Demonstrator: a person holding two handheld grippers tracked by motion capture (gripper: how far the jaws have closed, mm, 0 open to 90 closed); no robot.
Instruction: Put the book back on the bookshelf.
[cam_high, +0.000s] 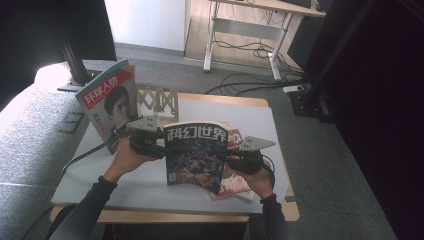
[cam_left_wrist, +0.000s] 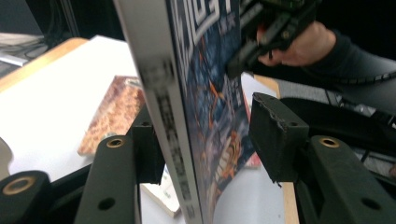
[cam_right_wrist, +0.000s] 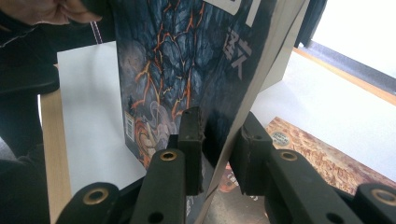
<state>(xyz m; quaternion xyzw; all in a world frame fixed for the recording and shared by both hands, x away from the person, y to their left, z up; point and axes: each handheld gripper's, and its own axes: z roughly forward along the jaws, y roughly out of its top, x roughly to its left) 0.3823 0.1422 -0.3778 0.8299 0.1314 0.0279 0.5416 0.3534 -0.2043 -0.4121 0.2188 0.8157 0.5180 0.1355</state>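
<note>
The right tongs (cam_right_wrist: 215, 154) pinch the upright science-fiction magazine (cam_high: 196, 156) by its page edge, holding it above the white counter (cam_high: 150, 180). The left tongs (cam_left_wrist: 205, 140) straddle its spine, spread with a gap on 1 side, so the right bears its weight.

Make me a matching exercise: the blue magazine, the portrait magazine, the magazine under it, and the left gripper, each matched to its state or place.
1. blue magazine
2. portrait magazine
3. reddish magazine
4. left gripper

a. lying flat on the table
b. held upright above the table
c. jaws apart around the spine edge
d. leaning up at the rear left

Pairs: 1-b, 2-d, 3-a, 4-c
</note>
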